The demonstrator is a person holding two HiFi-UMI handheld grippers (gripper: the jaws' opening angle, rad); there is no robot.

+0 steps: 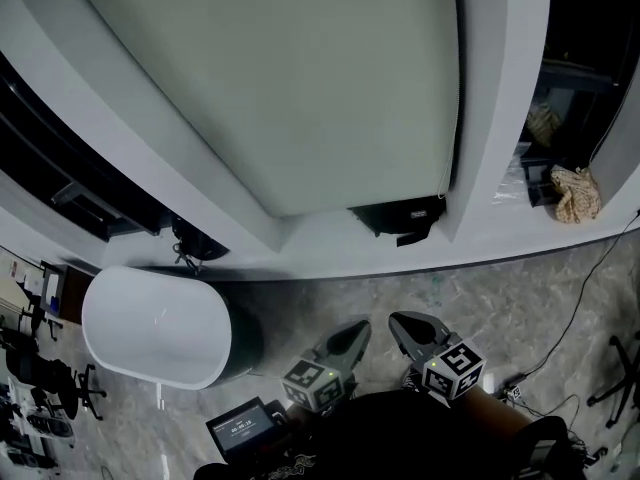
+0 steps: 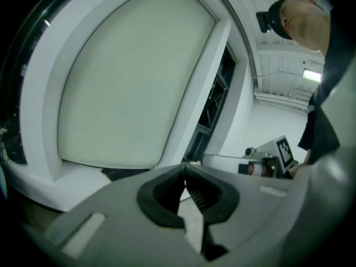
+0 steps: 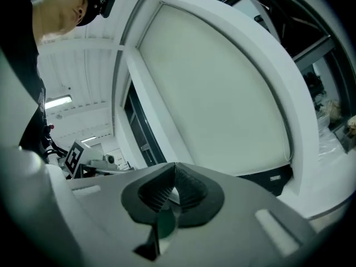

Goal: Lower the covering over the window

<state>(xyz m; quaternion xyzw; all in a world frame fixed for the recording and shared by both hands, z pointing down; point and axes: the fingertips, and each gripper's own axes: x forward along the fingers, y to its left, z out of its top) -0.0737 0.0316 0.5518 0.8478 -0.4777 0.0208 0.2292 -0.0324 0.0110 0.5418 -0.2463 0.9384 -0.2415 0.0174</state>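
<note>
Starting at the left of the head view: a white oval tub (image 1: 150,328) stands on the marbled floor, with a small lit screen (image 1: 243,428) near the lower edge. Next, the left gripper (image 1: 352,333) has its jaws pressed together at the tips, with nothing between them and touching nothing; its own view confirms the pads meet. Above centre, the pale covering (image 1: 290,78) hangs within the white window frame (image 1: 490,98), its bottom edge just short of the sill, with a dark strip of opening showing beneath at the right corner. Just beside the left one, the right gripper (image 1: 405,326) is likewise closed and empty — well apart from the covering. Far right, a tan crumpled item (image 1: 575,193) rests on a ledge
</note>
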